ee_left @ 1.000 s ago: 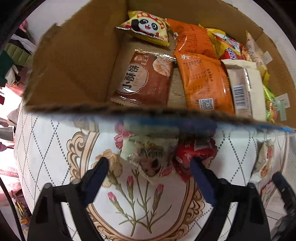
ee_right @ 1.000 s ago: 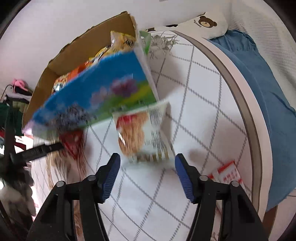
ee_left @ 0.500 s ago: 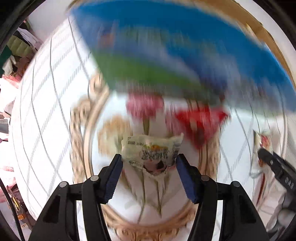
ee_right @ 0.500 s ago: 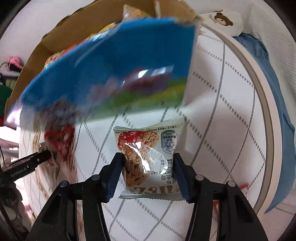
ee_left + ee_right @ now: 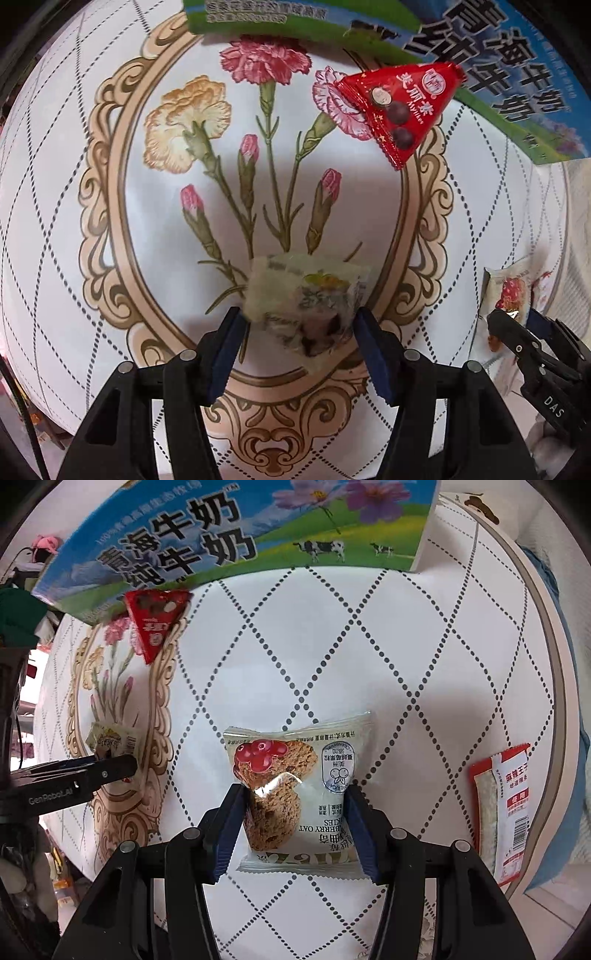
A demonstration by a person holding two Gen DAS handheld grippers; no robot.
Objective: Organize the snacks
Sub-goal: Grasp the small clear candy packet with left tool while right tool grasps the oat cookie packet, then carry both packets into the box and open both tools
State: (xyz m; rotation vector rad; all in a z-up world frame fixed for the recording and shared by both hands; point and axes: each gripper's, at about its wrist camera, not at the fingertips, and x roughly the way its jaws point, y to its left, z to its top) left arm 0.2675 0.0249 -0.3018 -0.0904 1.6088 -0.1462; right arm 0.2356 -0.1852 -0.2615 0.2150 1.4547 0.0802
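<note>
The right gripper (image 5: pixel 295 823) pinches a white cranberry oat cookie packet (image 5: pixel 295 790) on the tablecloth (image 5: pixel 406 646). The left gripper (image 5: pixel 299 347) clamps a pale, blurred snack packet (image 5: pixel 306 299). Ahead of both, a red triangular packet (image 5: pixel 402 107) touches the milk carton box (image 5: pixel 240 528); bare cloth lies between.

Home: floral tablecloth (image 5: pixel 74 221), bear pillow (image 5: pixel 480 509), snacks.
</note>
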